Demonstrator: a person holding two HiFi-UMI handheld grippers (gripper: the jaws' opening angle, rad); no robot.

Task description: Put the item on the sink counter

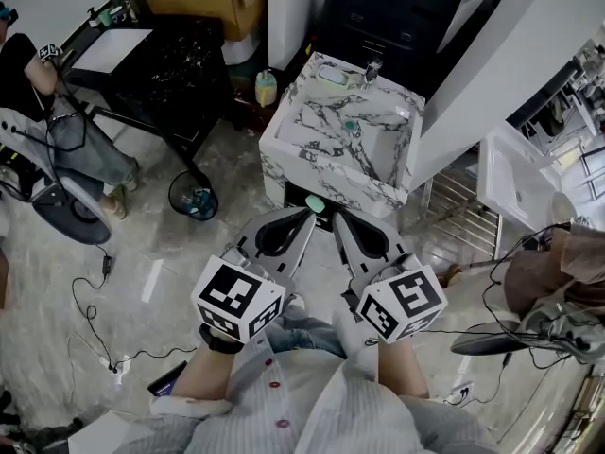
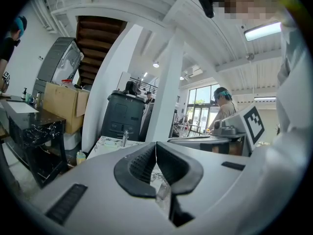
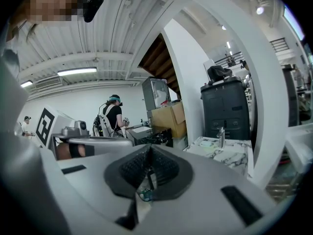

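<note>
The marble sink unit (image 1: 312,173) stands straight ahead, with a faucet (image 1: 371,67) at its back edge and a basin (image 1: 373,145) sunk into the counter. A small teal item (image 1: 315,202) shows at the unit's dark front opening, just beyond both gripper tips. I cannot tell whether it touches either one. My left gripper (image 1: 304,220) and right gripper (image 1: 340,223) point side by side at the unit. In the left gripper view the left gripper (image 2: 156,148) is shut with nothing between its pads. The right gripper (image 3: 149,153) is shut too, and the teal item (image 3: 145,195) peeks out below it.
A yellow bottle (image 1: 267,88) and a mesh waste bin (image 1: 194,197) stand on the floor left of the sink. A black table (image 1: 180,64) and a seated person (image 1: 57,130) are further left. A white pillar (image 1: 501,55) and a metal rack (image 1: 463,218) flank the right. Cables (image 1: 95,324) lie on the floor.
</note>
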